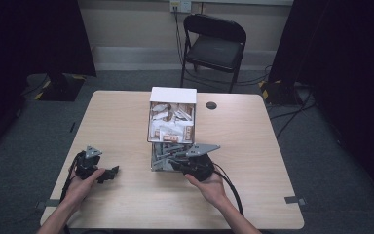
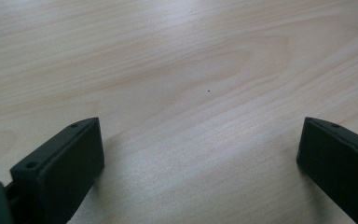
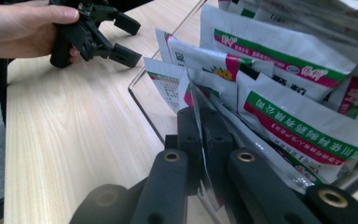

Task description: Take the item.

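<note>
At frame centre, right tongs (image 3: 200, 135) clamp the top edge of a thin, limp, slippery sachet (image 3: 193, 100) in the clear box (image 1: 157, 163); left tongs (image 2: 200, 154) gape empty over bench (image 2: 177, 70).

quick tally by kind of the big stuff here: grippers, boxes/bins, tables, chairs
grippers: 2, the left gripper resting open on the table, the right gripper shut on a silver sachet
containers of packets: 2, a white box and a clear bin
tables: 1, the table
chairs: 1, the folding chair
total: 6
</note>
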The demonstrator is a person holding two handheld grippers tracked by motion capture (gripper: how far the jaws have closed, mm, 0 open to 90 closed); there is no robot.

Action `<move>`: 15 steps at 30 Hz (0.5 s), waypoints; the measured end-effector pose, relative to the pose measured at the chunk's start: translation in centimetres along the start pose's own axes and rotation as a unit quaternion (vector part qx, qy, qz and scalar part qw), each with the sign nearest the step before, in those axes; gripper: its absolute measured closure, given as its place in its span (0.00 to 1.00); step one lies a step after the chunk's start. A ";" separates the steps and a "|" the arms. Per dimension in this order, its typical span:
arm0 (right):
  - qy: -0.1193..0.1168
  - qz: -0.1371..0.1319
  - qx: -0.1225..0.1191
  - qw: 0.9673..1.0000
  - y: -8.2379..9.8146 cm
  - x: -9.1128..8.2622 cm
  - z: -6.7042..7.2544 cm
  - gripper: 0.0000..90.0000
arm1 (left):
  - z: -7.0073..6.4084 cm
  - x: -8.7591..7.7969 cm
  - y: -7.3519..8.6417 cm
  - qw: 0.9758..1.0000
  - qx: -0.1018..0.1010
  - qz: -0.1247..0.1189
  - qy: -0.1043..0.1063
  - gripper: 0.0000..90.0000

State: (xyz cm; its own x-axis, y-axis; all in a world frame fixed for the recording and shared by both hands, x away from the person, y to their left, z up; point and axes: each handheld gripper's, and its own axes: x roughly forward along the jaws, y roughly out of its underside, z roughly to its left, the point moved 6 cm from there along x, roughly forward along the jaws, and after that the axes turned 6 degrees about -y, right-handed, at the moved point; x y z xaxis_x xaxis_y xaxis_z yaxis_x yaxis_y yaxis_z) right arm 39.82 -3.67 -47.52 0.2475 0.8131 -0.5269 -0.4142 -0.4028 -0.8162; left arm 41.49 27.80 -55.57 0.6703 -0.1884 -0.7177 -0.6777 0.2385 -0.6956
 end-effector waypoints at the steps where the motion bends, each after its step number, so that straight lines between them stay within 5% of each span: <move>1: -0.001 -0.002 0.000 1.000 -0.1 -0.1 0.0 0.98 | 0.0 0.0 0.0 1.000 0.000 -0.001 -0.001 0.00; 15: -0.007 -0.018 -0.015 1.000 -1.0 -1.0 0.8 0.98 | 0.0 0.0 0.0 1.000 0.000 -0.001 -0.001 0.00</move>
State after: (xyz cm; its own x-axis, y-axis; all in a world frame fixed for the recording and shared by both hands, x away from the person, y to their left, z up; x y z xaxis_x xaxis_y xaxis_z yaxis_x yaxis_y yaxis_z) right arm 39.31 -3.74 -46.03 0.2489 0.8328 -0.4945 -0.3787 -0.3863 -0.8411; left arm 41.49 27.80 -55.58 0.6714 -0.1875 -0.7169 -0.6771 0.2380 -0.6964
